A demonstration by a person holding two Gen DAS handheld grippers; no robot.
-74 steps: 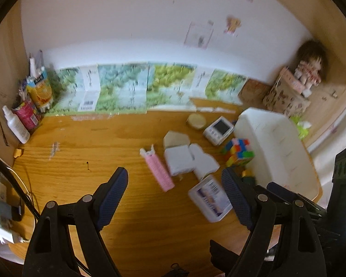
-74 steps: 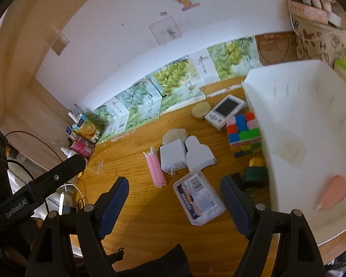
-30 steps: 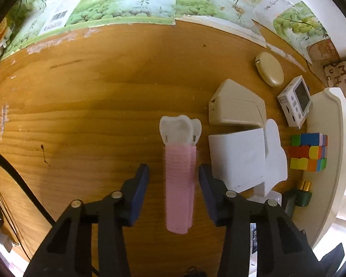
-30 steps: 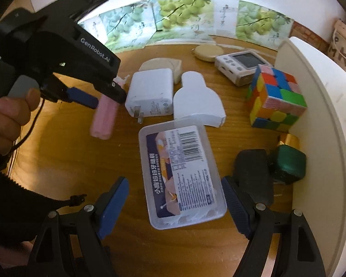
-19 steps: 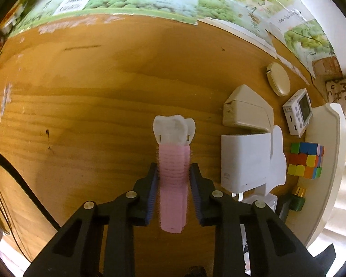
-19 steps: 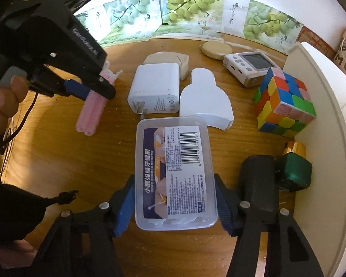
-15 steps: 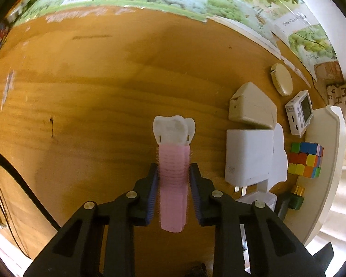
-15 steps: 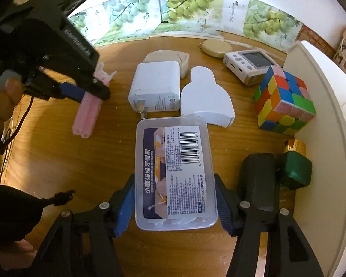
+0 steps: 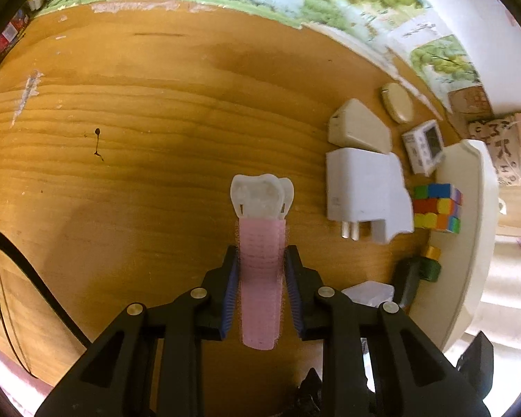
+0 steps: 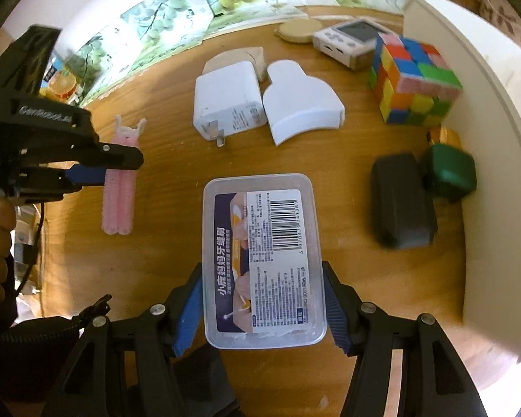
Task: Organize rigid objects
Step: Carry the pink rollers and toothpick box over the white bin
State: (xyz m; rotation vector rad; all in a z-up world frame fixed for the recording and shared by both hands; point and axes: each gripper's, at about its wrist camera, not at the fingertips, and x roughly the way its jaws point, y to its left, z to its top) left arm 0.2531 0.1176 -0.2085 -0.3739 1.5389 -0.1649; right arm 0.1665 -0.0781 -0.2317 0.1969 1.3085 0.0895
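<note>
Clear plastic labelled box (image 9: 366, 293) mostly hidden behind left claw's right finger; white tray (image 10: 496, 180) right of right claw cut by frame edge; labelled box's small print (image 10: 278, 278) unreadable.

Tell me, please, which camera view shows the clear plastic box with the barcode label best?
The right wrist view: the clear plastic box fills the centre, label and barcode readable, pinched between the right gripper jaws. The left wrist view shows only a corner of it, low behind its own gripper.
</note>
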